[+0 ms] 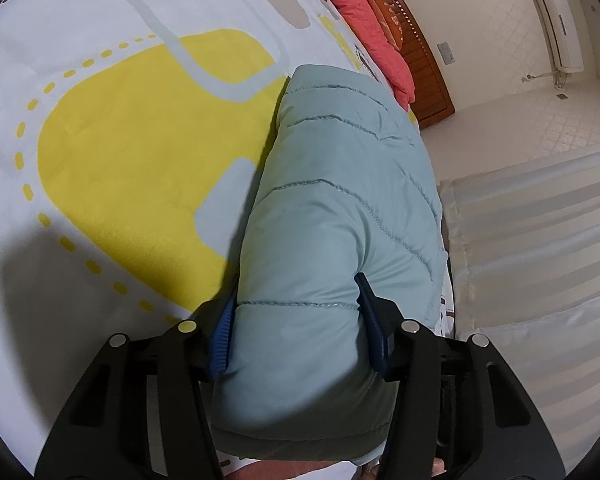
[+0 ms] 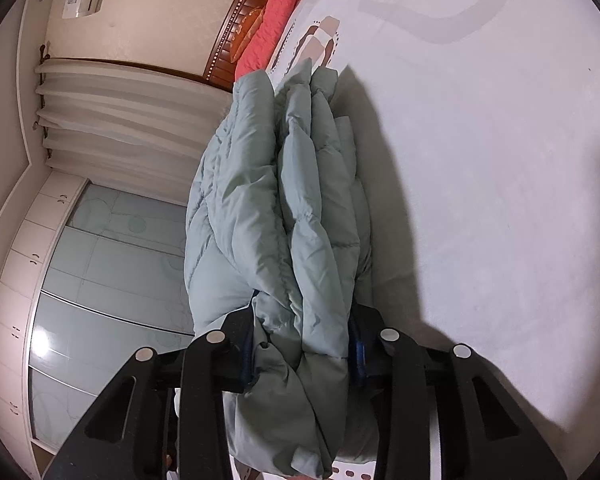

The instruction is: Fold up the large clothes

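right now my left gripper (image 1: 300, 320) has its blue-padded fingers (image 1: 220, 340) clamped on a smooth, rounded end of the pale green quilted jacket (image 1: 340, 200), the padding bulging between them. my right gripper (image 2: 304, 344) has its fingers (image 2: 358, 350) clamped on a thicker bunch of the same jacket (image 2: 276, 208), and only this view shows several stacked folds side by side. from both grips the jacket stretches away over the bed (image 1: 100, 80), casting a shadow on the sheet. the left view alone shows the sheet's big yellow patch (image 1: 140, 140) with its dashed border; the right view shows plain white sheet (image 2: 500, 160) instead. a coral pillow (image 1: 364, 28) lies against the wooden headboard (image 1: 424, 60) in both. curtains (image 2: 112, 112) show in both, a mirrored wardrobe (image 2: 100, 280) only on the right.
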### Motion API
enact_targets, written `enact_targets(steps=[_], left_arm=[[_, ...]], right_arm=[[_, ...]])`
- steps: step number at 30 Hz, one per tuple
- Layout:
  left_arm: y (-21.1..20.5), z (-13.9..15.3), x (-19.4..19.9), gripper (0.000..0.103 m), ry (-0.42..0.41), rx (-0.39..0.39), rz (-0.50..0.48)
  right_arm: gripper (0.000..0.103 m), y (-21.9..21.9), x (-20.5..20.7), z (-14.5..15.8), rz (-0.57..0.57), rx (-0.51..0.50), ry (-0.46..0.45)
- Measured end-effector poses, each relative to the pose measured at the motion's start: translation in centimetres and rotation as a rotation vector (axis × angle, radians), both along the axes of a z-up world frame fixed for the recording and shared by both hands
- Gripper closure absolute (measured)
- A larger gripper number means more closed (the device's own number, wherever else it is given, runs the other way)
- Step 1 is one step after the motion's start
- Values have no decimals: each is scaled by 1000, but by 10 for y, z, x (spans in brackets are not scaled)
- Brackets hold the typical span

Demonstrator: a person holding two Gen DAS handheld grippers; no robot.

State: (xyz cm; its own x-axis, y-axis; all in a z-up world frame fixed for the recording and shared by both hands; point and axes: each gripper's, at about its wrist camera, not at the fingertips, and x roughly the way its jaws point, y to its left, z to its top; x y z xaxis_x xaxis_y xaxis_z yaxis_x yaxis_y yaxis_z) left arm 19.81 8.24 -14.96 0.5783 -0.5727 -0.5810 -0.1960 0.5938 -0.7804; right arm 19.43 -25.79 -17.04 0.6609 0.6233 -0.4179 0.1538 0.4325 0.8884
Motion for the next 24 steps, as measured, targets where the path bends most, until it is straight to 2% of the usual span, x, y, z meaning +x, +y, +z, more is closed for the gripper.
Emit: enact_targets(steps=[17, 24], left_arm=[[-5, 5, -12, 50, -22, 26, 15], [-8, 15, -13, 45, -35, 108, 9]], right_arm=[[69, 2, -1, 0, -15, -6, -23], [66, 0, -4, 1, -21, 2, -28]])
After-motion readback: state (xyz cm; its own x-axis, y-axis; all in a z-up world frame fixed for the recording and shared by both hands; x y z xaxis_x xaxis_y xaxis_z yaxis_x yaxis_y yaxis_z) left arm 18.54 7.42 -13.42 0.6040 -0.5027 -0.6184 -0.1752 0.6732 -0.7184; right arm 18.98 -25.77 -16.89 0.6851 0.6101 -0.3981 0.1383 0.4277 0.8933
